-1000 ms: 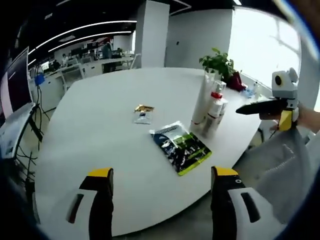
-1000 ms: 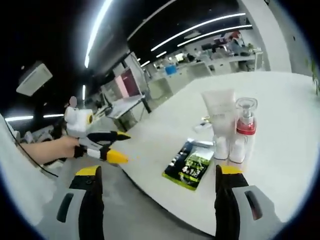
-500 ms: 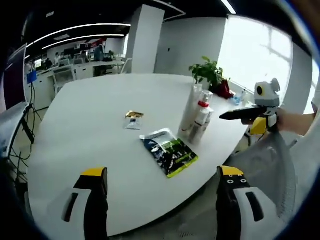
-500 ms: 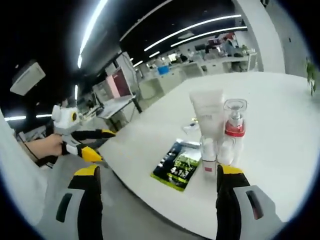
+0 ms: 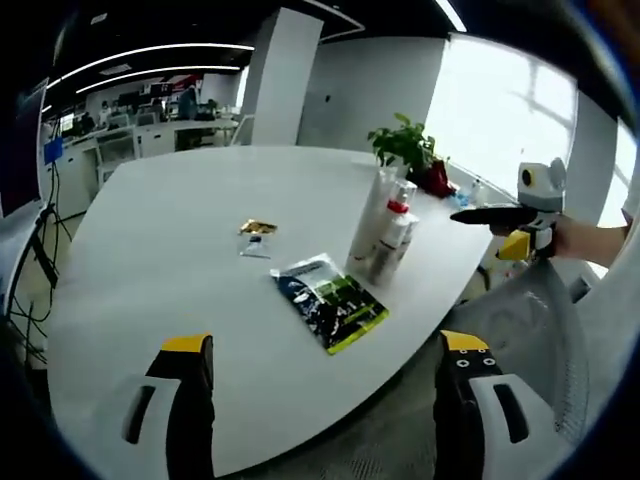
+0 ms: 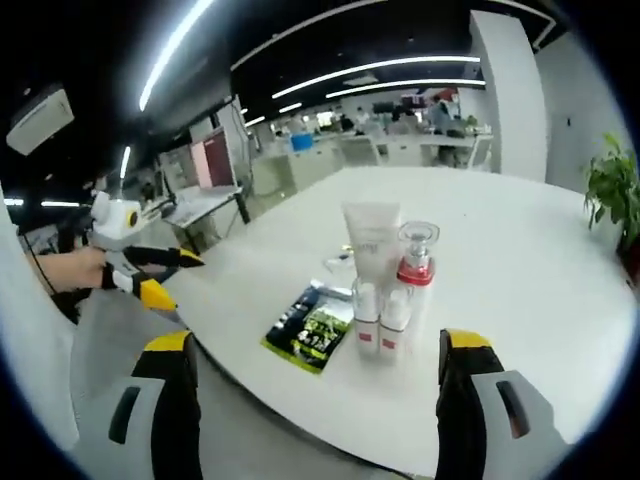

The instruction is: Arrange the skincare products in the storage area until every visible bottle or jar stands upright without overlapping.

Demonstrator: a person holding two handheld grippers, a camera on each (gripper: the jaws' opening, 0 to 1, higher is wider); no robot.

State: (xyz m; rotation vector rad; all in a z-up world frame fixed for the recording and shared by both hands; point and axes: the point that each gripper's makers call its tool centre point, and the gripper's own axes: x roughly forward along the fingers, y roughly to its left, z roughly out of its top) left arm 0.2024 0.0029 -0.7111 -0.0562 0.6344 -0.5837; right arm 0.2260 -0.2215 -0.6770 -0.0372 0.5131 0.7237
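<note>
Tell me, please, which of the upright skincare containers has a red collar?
The clear-capped pump bottle, standing right of the tall white tube; the two small bottles in front carry only red labels.

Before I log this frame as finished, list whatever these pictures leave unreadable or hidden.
- Left gripper view: the cluster of bottles is small and its members overlap, so their count is unclear.
- Right gripper view: the white tube hides whatever stands behind it, and the labels of the small bottles are too small to read.
- Both views: the print on the green packet is unreadable.
- Left gripper view: the small sachet is too small to identify.
</note>
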